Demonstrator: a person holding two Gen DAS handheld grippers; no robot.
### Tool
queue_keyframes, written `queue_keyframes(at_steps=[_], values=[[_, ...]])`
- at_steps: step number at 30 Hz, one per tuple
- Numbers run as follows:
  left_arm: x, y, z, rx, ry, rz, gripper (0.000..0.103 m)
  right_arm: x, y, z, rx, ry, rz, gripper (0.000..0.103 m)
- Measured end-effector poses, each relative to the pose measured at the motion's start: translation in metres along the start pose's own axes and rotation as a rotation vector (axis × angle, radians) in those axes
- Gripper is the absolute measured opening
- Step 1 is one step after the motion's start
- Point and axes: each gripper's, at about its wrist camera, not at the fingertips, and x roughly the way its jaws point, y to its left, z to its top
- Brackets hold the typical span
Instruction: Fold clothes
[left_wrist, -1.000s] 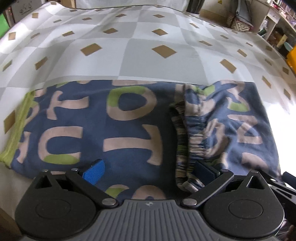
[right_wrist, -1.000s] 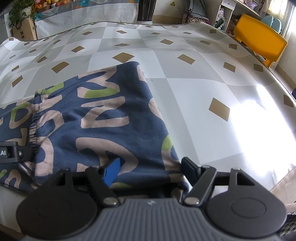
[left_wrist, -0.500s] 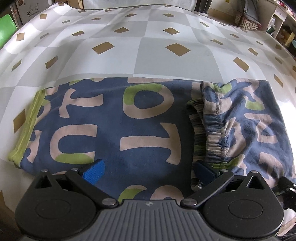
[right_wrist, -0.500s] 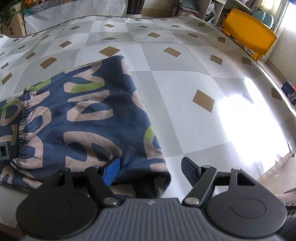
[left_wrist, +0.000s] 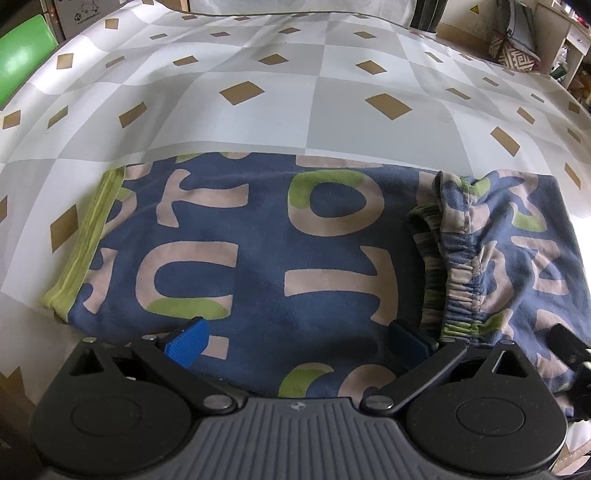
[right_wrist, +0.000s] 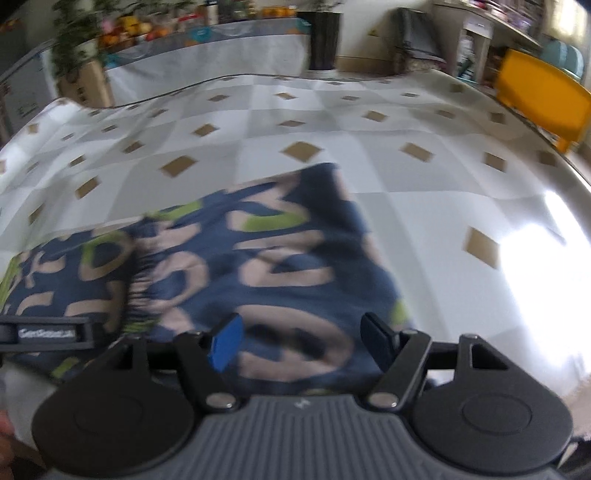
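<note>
Folded navy trousers printed with large beige letters "O", "T", "U".

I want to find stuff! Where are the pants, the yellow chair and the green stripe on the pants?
pants (left_wrist: 258, 258), left wrist view, blue middle of the fabric.
yellow chair (right_wrist: 543, 99), right wrist view, its flat yellow panel.
green stripe (left_wrist: 83, 251), left wrist view, the cuff's middle.

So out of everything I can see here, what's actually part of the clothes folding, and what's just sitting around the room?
Part of the job:
- blue garment with big letters, lying partly folded
- its elastic waistband, turned over on top
- left gripper, open
- right gripper, open
- checked tablecloth as the folding surface

Just lying about:
- yellow chair
- potted plant
- patterned cushion
</note>
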Motion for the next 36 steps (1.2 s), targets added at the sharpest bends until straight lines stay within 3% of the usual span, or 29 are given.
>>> queue_keyframes(at_steps=[6, 11, 22, 31, 36], values=[[0.004, 0.0, -0.002, 0.024, 0.015, 0.019, 0.103, 0.009, 0.023, -0.003, -0.073, 0.019, 0.049, 0.069], [0.006, 0.002, -0.002, 0.029, 0.017, 0.015, 0.103, 0.021, 0.028, -0.009, -0.067, 0.076, 0.046, 0.07], [0.001, 0.01, -0.007, 0.064, 0.027, 0.03, 0.103, 0.019, 0.029, -0.009, -0.065, 0.109, 0.04, 0.07], [-0.009, 0.028, -0.006, 0.022, 0.02, 0.046, 0.103, 0.002, 0.035, -0.005, -0.049, 0.062, 0.054, 0.07], [-0.011, 0.035, -0.007, 0.007, 0.022, 0.05, 0.103, 0.003, 0.044, -0.008, -0.067, 0.091, 0.065, 0.07]])
